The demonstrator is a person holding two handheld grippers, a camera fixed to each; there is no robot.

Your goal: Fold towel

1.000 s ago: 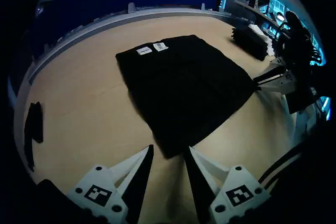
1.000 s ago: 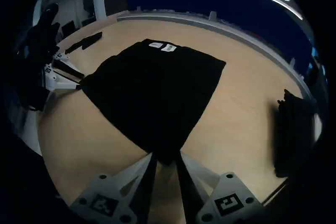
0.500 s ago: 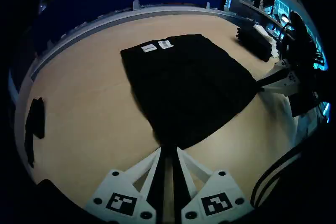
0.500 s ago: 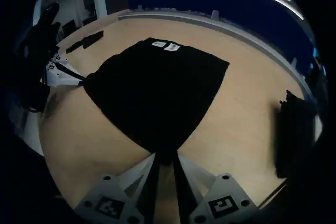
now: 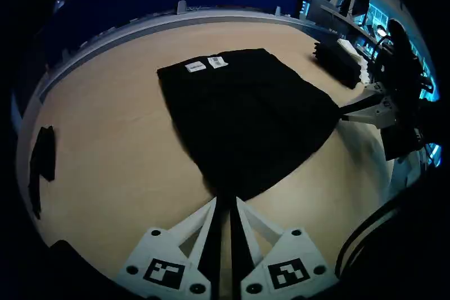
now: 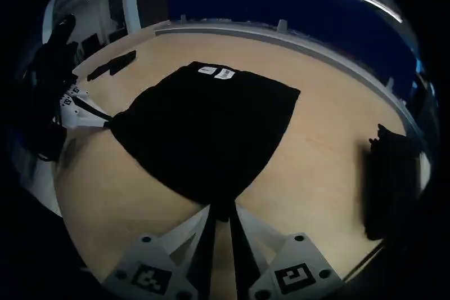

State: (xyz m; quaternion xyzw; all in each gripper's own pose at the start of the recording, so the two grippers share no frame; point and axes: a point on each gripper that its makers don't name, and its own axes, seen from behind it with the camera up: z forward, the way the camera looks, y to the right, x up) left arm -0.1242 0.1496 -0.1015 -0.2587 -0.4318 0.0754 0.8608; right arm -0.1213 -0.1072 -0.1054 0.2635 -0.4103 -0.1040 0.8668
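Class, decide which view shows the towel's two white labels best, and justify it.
The left gripper view: the labels lie side by side at the towel's far edge, larger and clearer there. The right gripper view shows the labels too, at the far corner, smaller and more foreshortened.

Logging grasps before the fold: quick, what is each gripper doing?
Left gripper: shut on a corner of the black towel.
Right gripper: shut on another towel corner.

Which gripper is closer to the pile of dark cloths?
Right. The right gripper grips a corner of the black towel, with the pile at its side; the left gripper grips another corner, the towel between it and the pile.
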